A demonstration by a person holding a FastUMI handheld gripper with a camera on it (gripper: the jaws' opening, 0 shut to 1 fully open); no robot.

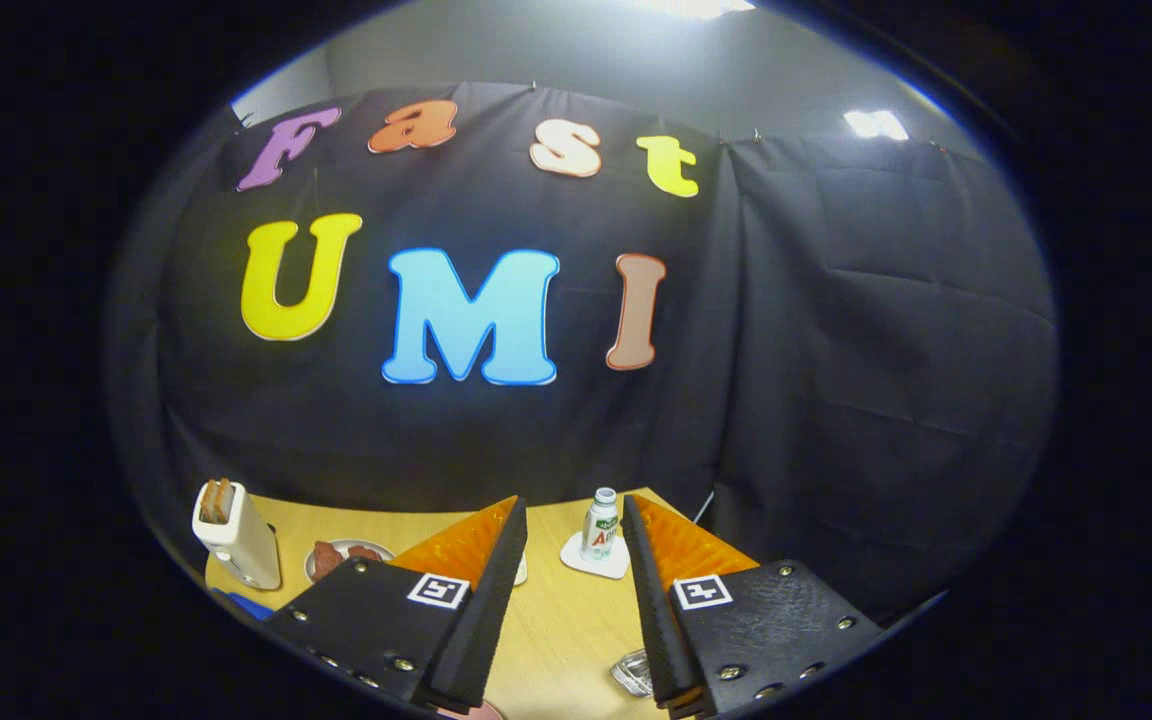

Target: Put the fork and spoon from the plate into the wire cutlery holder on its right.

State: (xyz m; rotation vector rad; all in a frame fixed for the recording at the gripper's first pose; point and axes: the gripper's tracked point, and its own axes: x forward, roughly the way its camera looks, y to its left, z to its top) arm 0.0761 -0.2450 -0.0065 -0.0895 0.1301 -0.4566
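Observation:
My gripper point(574, 506) is open and held high above the wooden table point(561, 620), pointing at the booth's wall, with nothing between its fingers. Low between the fingers, against the right finger, lies a bit of shiny metal wire point(632, 671); it may be the rim of the cutlery holder, but I cannot tell. A sliver of a pink rim point(477, 712) peeks out under the left finger, too little of it to identify.
A white toaster point(236, 538) with toast in it stands at the table's far left. Beside it is a small plate point(344, 556) with brownish food. A small bottle point(600, 524) stands on a white coaster point(588, 561) beyond the fingertips.

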